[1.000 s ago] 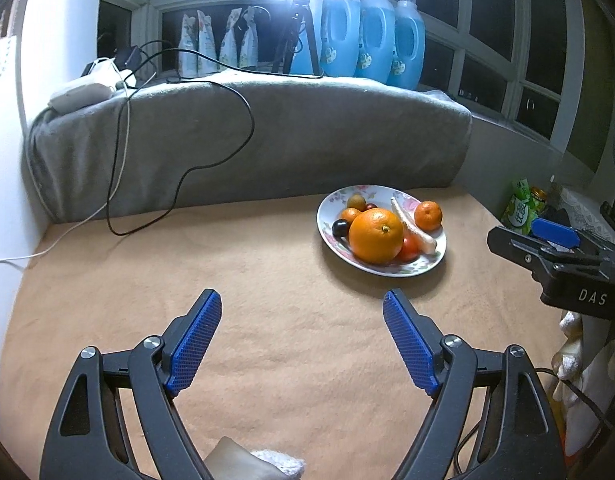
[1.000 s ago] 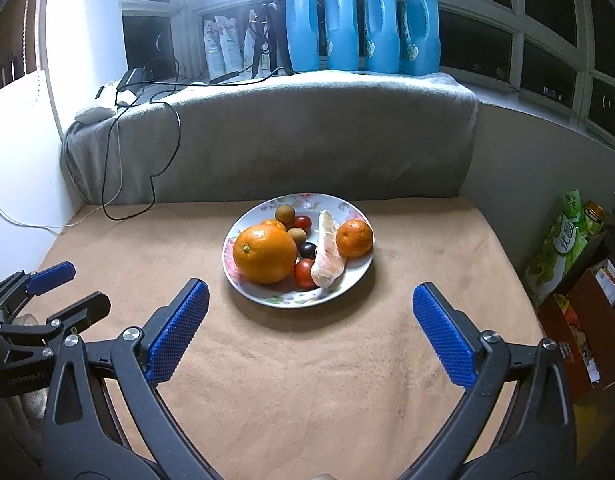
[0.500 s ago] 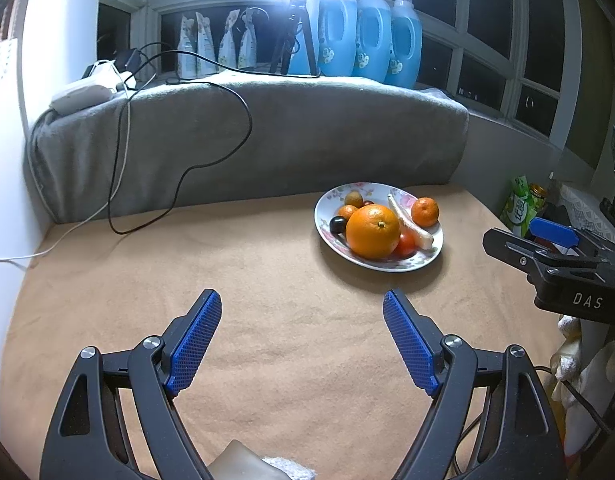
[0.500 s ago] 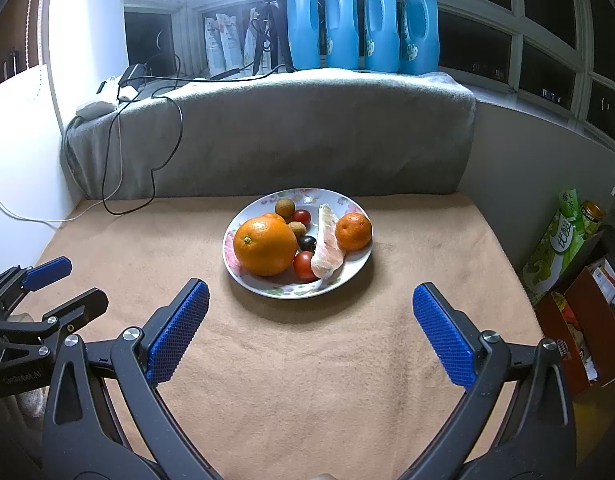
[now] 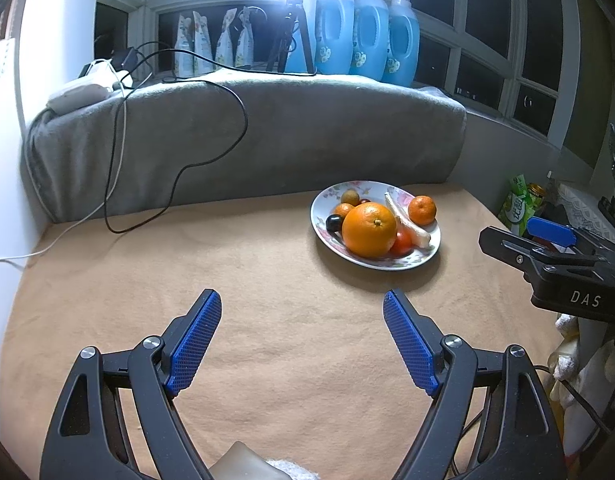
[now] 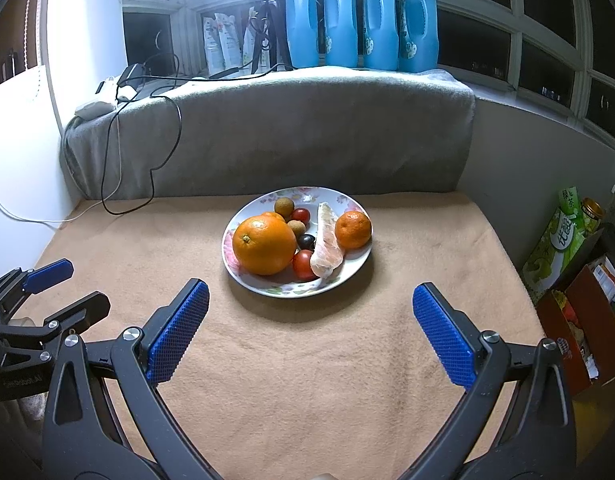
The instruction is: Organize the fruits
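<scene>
A flowered white plate (image 6: 263, 286) (image 5: 321, 216) stands on the tan cloth. It holds a big orange (image 6: 264, 245) (image 5: 369, 230), a small mandarin (image 6: 353, 229) (image 5: 422, 210), a peeled pale segment (image 6: 326, 248), small red tomatoes (image 6: 304, 264), a dark grape (image 6: 306, 241) and brown longans (image 6: 284, 207). My right gripper (image 6: 307, 304) is open and empty, just short of the plate's near rim. My left gripper (image 5: 302, 312) is open and empty, to the left of the plate and nearer than it. Each view shows the other gripper at its edge.
A grey padded ledge (image 6: 307, 128) backs the cloth, with black and white cables (image 5: 179, 168) trailing down onto it. Blue detergent bottles (image 6: 363, 20) and a tripod stand on the sill. Boxes and a green packet (image 6: 563, 236) sit beyond the right edge.
Both views shifted very slightly; the plate sits a touch higher in the frames. Both grippers stay open and empty.
</scene>
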